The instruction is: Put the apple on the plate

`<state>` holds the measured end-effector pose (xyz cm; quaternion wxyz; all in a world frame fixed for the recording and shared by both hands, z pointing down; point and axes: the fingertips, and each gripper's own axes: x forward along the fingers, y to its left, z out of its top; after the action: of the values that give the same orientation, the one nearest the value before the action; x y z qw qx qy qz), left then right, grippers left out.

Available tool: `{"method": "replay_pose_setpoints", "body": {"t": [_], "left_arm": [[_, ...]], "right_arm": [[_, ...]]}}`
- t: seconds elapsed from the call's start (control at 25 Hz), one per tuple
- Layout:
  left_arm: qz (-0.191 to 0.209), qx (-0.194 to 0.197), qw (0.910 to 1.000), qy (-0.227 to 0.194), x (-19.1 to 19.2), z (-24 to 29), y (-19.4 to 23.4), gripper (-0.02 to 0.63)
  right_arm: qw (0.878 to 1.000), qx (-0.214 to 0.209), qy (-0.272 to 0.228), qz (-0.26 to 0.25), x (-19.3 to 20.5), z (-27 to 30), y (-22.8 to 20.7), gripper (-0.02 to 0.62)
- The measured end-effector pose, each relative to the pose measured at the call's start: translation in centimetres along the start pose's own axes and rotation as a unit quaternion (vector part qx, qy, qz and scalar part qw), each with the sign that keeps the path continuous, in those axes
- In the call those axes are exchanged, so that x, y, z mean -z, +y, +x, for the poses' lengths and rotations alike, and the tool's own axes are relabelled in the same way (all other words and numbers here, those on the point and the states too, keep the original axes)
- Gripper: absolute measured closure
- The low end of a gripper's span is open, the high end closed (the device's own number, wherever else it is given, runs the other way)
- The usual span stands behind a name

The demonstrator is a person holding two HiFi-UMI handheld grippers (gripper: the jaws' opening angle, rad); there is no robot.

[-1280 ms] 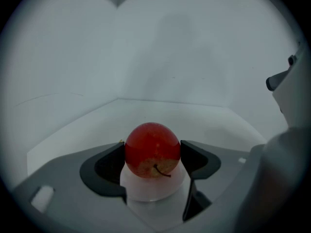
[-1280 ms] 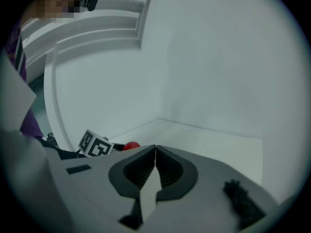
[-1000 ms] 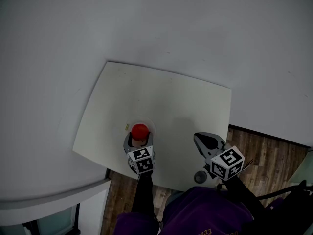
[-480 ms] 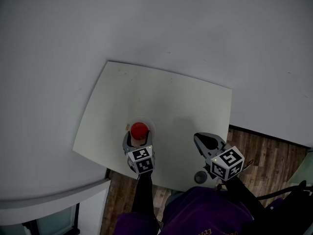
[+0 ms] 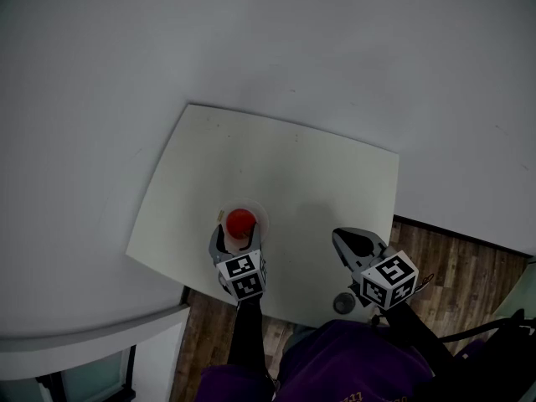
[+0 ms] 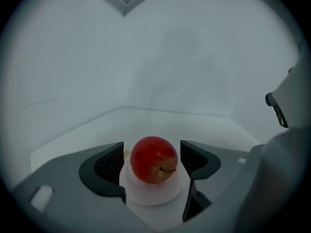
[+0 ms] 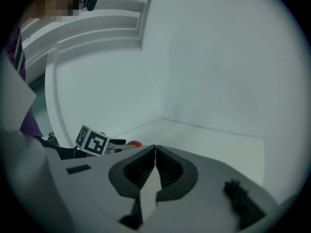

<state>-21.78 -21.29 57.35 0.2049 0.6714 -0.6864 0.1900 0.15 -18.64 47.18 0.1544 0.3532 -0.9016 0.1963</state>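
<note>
A red apple (image 5: 241,221) (image 6: 153,159) rests on a small white plate (image 5: 260,213) (image 6: 151,197) near the front edge of the table. My left gripper (image 5: 239,234) (image 6: 151,155) is open. One jaw stands on each side of the apple, with a narrow gap on both sides. My right gripper (image 5: 346,239) (image 7: 155,149) is shut with nothing in it. It hovers over the table's front right part, well clear of the plate. In the right gripper view, a sliver of the apple (image 7: 135,143) shows beside the left gripper's marker cube (image 7: 92,141).
The pale square table (image 5: 293,166) stands against grey-white walls. Wooden floor (image 5: 456,258) shows to its right and front. A white ledge (image 5: 92,342) curves round at the lower left. A small dark round object (image 5: 343,302) lies under my right gripper.
The left gripper's jaws have spread slightly away from the apple, which stays on the plate. The right gripper has not moved.
</note>
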Motion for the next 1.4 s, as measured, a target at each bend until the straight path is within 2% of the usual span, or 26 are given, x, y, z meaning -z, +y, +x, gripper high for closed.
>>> {"method": "replay_pose_setpoints", "body": {"t": [0.52,0.68,0.88,1.04,1.28,1.4], "left_arm": [[-0.032,-0.004,0.9991,-0.028,-0.9,-3.1,-0.4,0.247],[-0.057,0.005,0.9972,-0.048,-1.8,-5.0,-1.0,0.264],[-0.070,0.011,0.9938,-0.086,-3.6,-8.1,-1.5,0.315],[-0.066,0.008,0.9914,-0.112,-4.6,-10.5,-2.0,0.408],[-0.056,-0.017,0.9899,-0.129,-5.1,-13.3,-2.3,0.463],[-0.057,-0.021,0.9888,-0.136,-5.4,-14.7,-2.5,0.525]], "right_arm": [[1.000,-0.017,-0.004,-0.009,-0.3,-0.1,1.0,0.584],[0.999,-0.029,-0.006,-0.014,-0.4,-0.1,1.7,0.584],[0.999,-0.044,-0.014,-0.018,-0.7,0.0,2.8,0.584],[0.998,-0.057,-0.018,-0.022,-0.9,-0.2,3.7,0.584],[0.996,-0.078,-0.027,-0.019,-1.2,-0.4,4.6,0.584],[0.996,-0.087,-0.029,-0.018,-1.3,-0.6,5.0,0.584]]}}
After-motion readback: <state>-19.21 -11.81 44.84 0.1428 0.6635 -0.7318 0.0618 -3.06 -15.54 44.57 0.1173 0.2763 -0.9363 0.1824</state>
